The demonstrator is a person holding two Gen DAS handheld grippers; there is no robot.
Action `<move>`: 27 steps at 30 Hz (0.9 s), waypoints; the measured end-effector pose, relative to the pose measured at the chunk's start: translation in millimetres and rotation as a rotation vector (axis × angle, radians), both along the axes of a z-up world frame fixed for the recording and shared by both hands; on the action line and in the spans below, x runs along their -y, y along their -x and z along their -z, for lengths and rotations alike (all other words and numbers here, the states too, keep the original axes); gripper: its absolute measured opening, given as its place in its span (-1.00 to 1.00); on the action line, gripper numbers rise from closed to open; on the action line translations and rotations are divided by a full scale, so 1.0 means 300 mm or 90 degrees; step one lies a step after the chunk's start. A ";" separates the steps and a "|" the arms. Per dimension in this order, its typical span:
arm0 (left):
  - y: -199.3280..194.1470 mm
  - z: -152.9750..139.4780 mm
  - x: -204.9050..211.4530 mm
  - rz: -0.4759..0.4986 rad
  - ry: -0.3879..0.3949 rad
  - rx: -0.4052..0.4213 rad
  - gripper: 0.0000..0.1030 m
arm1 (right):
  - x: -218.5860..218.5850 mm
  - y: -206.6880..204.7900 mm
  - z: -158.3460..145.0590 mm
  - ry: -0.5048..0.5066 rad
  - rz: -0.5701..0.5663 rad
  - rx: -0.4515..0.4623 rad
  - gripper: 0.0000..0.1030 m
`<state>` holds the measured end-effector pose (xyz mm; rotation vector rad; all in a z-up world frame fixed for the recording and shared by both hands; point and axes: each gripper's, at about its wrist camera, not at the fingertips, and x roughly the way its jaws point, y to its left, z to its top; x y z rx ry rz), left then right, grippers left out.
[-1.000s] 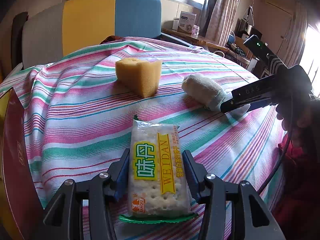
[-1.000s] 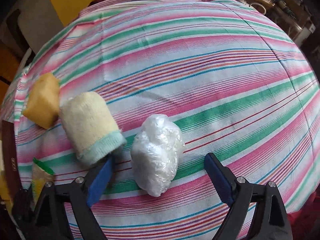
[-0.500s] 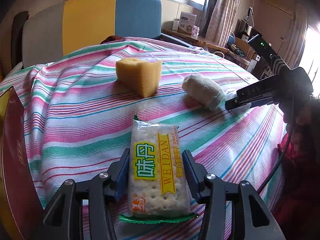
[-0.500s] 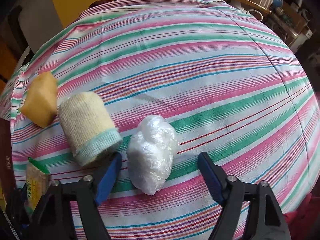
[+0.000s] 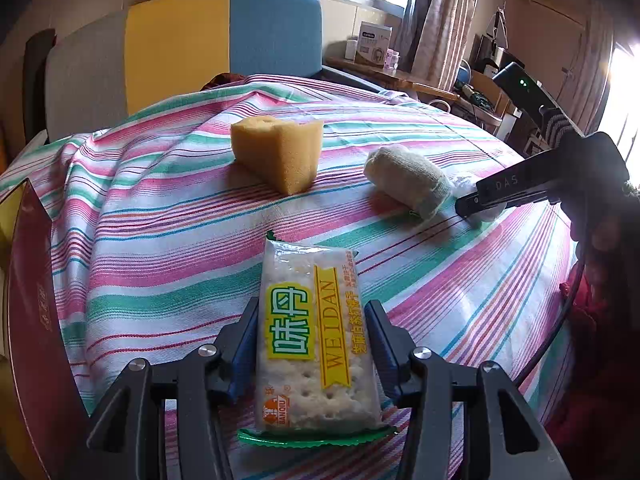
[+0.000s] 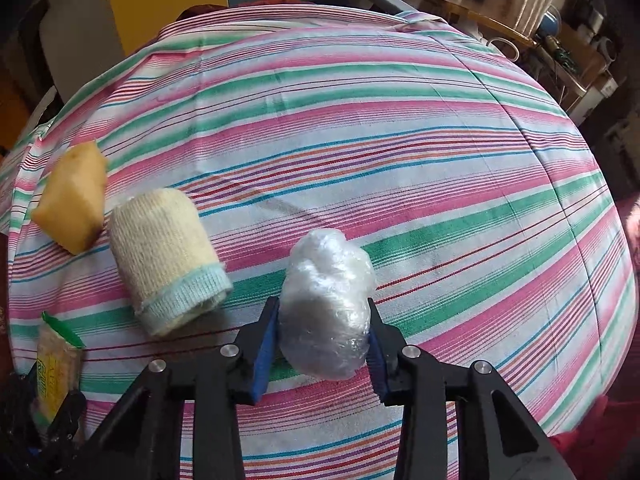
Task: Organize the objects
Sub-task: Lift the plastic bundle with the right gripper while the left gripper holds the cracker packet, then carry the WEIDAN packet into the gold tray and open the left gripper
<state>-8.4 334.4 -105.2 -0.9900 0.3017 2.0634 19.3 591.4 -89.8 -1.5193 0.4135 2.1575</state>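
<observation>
My left gripper (image 5: pixel 312 344) is shut on a cracker packet (image 5: pixel 314 340) with yellow and green print, held low over the striped tablecloth (image 5: pixel 160 240). My right gripper (image 6: pixel 322 340) is shut on a crumpled clear plastic bag (image 6: pixel 326 304); it also shows in the left wrist view (image 5: pixel 480 204) at the right. A rolled cream sock with a pale blue cuff (image 6: pixel 168 264) lies just left of the bag, seen too in the left wrist view (image 5: pixel 408 180). A yellow sponge (image 5: pixel 280 152) stands further back; in the right wrist view it (image 6: pixel 72 196) is at far left.
A dark red box (image 5: pixel 32 320) stands at the table's left edge. A yellow, blue and grey chair back (image 5: pixel 180 40) rises behind the table. A cluttered desk (image 5: pixel 400 76) and curtains are at the back right. The table drops off on the right.
My right gripper has closed its jaws onto the plastic bag, which earlier lay loose between open fingers. My left gripper and the cracker packet have not moved.
</observation>
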 end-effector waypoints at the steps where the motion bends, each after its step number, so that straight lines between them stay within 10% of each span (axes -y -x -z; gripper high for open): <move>1: -0.001 0.000 0.001 0.000 0.001 -0.002 -0.01 | 0.013 0.015 0.001 0.000 0.000 0.000 -0.23; 15: 0.006 -0.025 0.024 -0.017 -0.006 0.023 -0.08 | 0.015 -0.020 -0.008 -0.010 -0.011 -0.004 -0.23; 27: -0.072 -0.293 0.207 -0.074 -0.035 -0.074 -0.08 | 0.047 0.006 0.005 -0.012 -0.015 -0.007 -0.23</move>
